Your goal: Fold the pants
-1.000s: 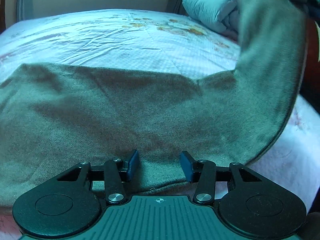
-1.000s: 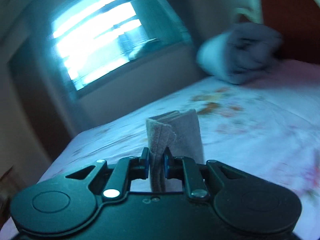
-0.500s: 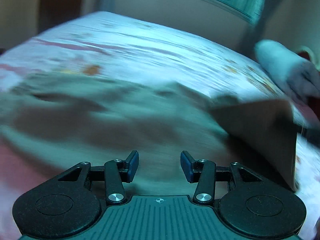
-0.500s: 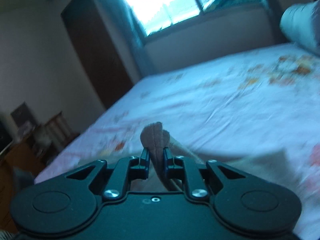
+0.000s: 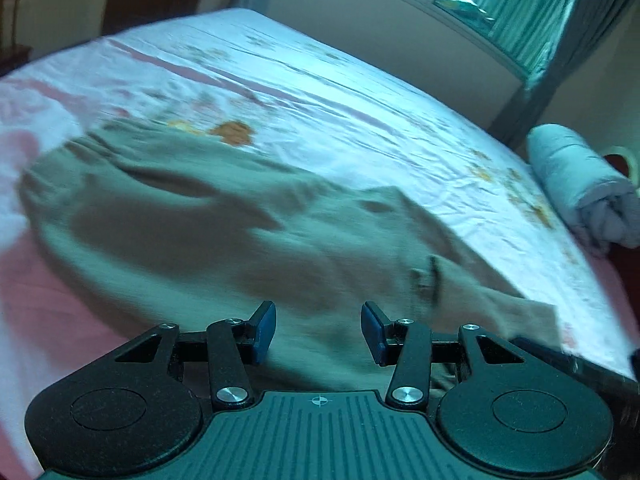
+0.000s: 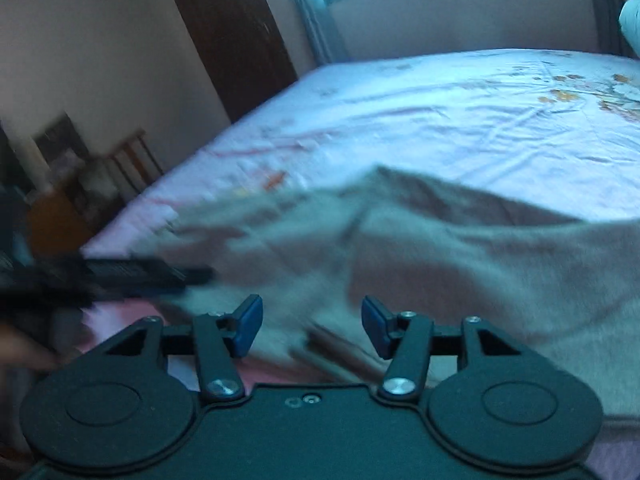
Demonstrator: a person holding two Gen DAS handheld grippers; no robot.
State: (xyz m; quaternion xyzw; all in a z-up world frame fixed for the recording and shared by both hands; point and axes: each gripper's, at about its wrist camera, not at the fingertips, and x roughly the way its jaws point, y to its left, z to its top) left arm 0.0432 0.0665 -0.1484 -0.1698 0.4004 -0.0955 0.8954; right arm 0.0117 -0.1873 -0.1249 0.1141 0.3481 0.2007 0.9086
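Grey-brown pants (image 5: 224,232) lie spread and rumpled on the flowered bedsheet (image 5: 360,92), below both my tools. My left gripper (image 5: 318,330) hovers over the cloth with its jaws apart, nothing between them. My right gripper (image 6: 312,326) has just been opening; its jaws stand apart above the fabric, gripping nothing.

A home bedroom: bed (image 5: 360,92) with floral sheet, curtained window (image 5: 500,12)
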